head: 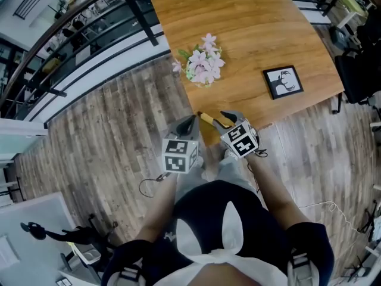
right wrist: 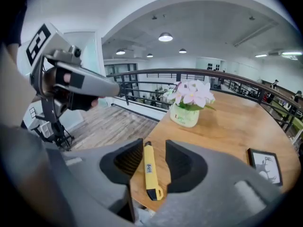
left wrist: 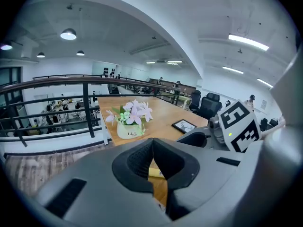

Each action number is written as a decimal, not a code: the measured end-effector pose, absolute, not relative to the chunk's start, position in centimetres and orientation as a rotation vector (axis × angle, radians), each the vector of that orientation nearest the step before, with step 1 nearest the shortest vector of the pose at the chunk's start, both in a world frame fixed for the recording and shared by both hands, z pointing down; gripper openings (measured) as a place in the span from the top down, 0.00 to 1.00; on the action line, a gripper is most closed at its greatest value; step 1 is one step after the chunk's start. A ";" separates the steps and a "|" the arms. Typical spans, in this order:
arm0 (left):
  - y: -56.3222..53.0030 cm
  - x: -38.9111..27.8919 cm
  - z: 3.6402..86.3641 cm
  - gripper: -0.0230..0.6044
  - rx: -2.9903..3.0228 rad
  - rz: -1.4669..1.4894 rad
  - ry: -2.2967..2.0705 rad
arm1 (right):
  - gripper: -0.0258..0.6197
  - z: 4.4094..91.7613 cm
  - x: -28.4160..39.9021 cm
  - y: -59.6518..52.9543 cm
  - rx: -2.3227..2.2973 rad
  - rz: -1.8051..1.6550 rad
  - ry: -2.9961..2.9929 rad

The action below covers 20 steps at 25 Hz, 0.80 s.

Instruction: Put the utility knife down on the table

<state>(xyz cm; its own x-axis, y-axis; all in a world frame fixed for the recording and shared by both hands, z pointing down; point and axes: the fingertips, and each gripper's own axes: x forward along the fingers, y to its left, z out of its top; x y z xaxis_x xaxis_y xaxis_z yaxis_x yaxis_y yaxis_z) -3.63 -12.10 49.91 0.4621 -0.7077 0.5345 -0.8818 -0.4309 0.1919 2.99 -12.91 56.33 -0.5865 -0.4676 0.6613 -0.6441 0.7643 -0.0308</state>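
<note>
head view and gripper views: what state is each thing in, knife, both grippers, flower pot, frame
utility knife: lying flat on the table near its corner, not gripped
right gripper: open, jaws apart, knife seen between them, untouched
left gripper: shut, nothing held
flower pot: upright on the table
picture frame: lying flat, face up

Smooth, satin-finished wood is shown by the table (head: pixel 250 34), glossy yellow plastic by the utility knife (right wrist: pixel 149 168), matt grey plastic with ribbed pads (right wrist: pixel 128 160) by the right gripper (right wrist: pixel 154 148), and rough, weathered planks by the floor (head: pixel 101 142).
</note>
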 end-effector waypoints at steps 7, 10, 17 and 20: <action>-12.5 -2.5 48.4 0.93 2.323 0.497 -1.311 | 0.82 51.1 3.6 -12.7 0.942 0.335 -2.415; -12.4 -1.9 47.8 0.93 2.344 0.485 -1.298 | 0.90 49.2 3.6 -12.7 0.992 0.311 -2.462; -11.7 -1.0 46.8 0.93 2.371 0.449 -1.266 | 0.96 46.8 3.8 -12.3 1.072 0.327 -2.523; -11.4 -0.7 46.5 0.93 2.387 0.452 -1.255 | 0.96 46.0 3.9 -12.1 1.086 0.314 -2.538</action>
<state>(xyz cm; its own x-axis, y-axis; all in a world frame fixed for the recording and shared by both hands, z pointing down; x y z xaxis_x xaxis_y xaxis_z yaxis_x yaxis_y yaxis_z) -0.72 -11.38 46.51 0.5434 -0.7030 0.4588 -0.8341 -0.5140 0.2003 3.87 -12.09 45.95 -0.6388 -0.6508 0.4103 -0.7312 0.6794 -0.0609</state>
